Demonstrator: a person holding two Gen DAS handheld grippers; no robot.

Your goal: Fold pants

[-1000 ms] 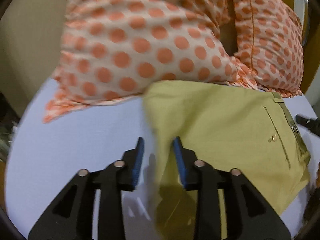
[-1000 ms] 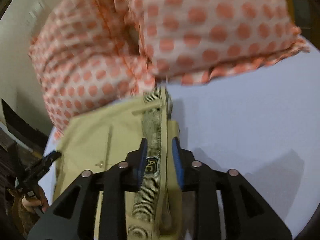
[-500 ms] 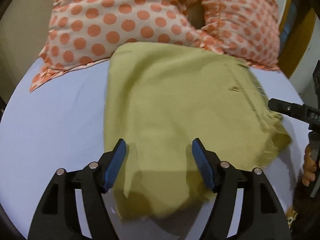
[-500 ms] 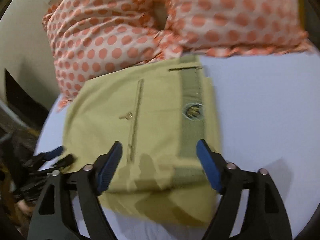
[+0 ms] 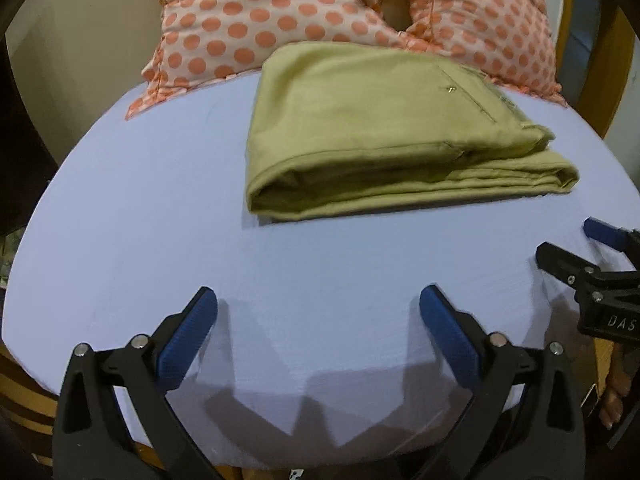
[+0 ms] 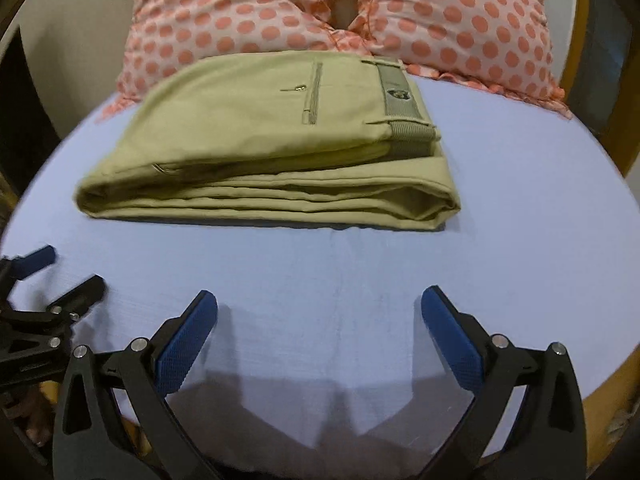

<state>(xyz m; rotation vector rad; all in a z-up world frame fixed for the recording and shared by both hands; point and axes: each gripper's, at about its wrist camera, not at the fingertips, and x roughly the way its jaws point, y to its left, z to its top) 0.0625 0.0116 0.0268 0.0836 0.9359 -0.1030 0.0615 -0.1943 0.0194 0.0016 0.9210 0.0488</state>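
The olive-green pants [image 5: 380,128] lie folded in a thick flat stack on the pale blue bed sheet [image 5: 160,220], back pocket and waistband on top; they also show in the right wrist view [image 6: 272,140]. My left gripper [image 5: 318,320] is open and empty, well back from the stack over bare sheet. My right gripper [image 6: 318,320] is open and empty too, short of the stack's near edge. The right gripper shows at the right edge of the left wrist view [image 5: 576,252], and the left gripper at the left edge of the right wrist view [image 6: 60,276].
Two orange polka-dot pillows [image 5: 280,12] lean against the wall behind the pants, touching the stack's far edge; they show in the right wrist view [image 6: 440,20]. A wooden bed frame [image 5: 612,80] runs along the right side. The sheet's front edge lies just below the grippers.
Both grippers let go of the pants, opened wide and pulled back toward the front of the bed. The pants now lie as a folded stack.
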